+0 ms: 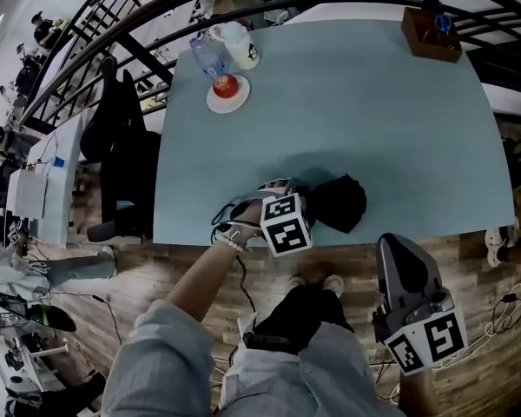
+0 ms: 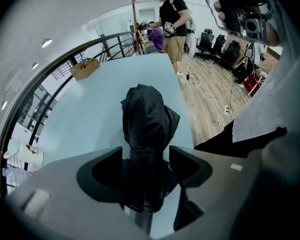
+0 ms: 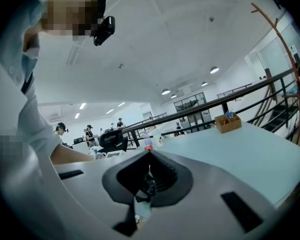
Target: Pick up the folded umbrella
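Right gripper point(image 3: 149, 156) jaws together; left gripper point(image 2: 146, 160) jaws apart astride folded umbrella point(image 2: 146, 115) on table point(image 1: 373, 111).

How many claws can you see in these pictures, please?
2. The left claw is at the table's near edge, open astride the folded umbrella. The right claw is shut, off the table, over the wooden floor. None appears hidden.
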`<state>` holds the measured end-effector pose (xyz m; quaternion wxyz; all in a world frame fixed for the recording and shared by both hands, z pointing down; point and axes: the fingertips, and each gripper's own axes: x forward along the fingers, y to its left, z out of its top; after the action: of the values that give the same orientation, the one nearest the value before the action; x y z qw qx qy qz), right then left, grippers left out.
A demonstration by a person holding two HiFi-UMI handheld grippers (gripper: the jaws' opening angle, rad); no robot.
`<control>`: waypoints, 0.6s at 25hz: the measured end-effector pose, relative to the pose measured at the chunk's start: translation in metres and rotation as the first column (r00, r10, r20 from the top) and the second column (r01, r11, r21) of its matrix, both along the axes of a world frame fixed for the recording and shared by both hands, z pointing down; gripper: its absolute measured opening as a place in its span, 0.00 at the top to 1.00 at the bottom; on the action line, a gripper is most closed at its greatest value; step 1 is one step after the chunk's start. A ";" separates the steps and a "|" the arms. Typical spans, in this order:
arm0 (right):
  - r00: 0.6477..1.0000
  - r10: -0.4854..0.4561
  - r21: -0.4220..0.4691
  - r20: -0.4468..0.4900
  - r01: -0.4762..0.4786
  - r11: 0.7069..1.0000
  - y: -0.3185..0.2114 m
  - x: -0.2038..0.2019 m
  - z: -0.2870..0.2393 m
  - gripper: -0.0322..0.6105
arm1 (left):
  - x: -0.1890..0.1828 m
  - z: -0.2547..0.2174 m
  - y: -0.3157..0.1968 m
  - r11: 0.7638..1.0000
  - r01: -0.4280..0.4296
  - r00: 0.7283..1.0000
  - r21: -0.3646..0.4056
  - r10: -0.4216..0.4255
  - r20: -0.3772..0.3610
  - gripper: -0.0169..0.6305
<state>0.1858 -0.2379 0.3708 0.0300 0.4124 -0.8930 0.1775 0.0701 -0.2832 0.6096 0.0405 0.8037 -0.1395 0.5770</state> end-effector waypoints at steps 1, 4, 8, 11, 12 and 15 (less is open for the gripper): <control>1.000 0.005 -0.002 0.001 -0.005 1.000 -0.001 0.001 0.001 0.95 | 0.000 0.005 0.000 1.000 -0.013 1.000 -0.004 0.013 0.020 0.55; 1.000 0.019 -0.003 0.009 -0.019 1.000 -0.002 0.002 0.002 0.95 | 0.001 0.017 -0.001 0.998 -0.057 0.996 -0.020 0.058 0.069 0.55; 1.000 0.028 -0.007 0.014 -0.028 1.000 0.001 0.004 0.000 0.95 | 0.001 0.034 -0.001 0.995 -0.088 0.988 -0.041 0.093 0.121 0.55; 0.999 0.044 -0.004 0.013 -0.044 0.999 0.001 0.008 0.000 0.95 | 0.002 0.043 -0.004 0.994 -0.098 0.984 -0.048 0.104 0.145 0.55; 0.999 0.051 -0.005 0.013 -0.051 0.999 0.001 0.009 0.001 0.95 | 0.003 0.045 -0.004 0.994 -0.097 0.984 -0.052 0.104 0.146 0.55; 0.998 0.063 -0.014 0.013 -0.063 0.998 0.002 0.008 0.004 0.95 | 0.005 0.051 -0.005 0.994 -0.086 0.986 -0.064 0.094 0.136 0.55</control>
<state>0.1940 -0.2359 0.3753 0.0210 0.4390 -0.8785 0.1871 0.0747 -0.2884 0.6607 0.0280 0.7655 -0.0888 0.6367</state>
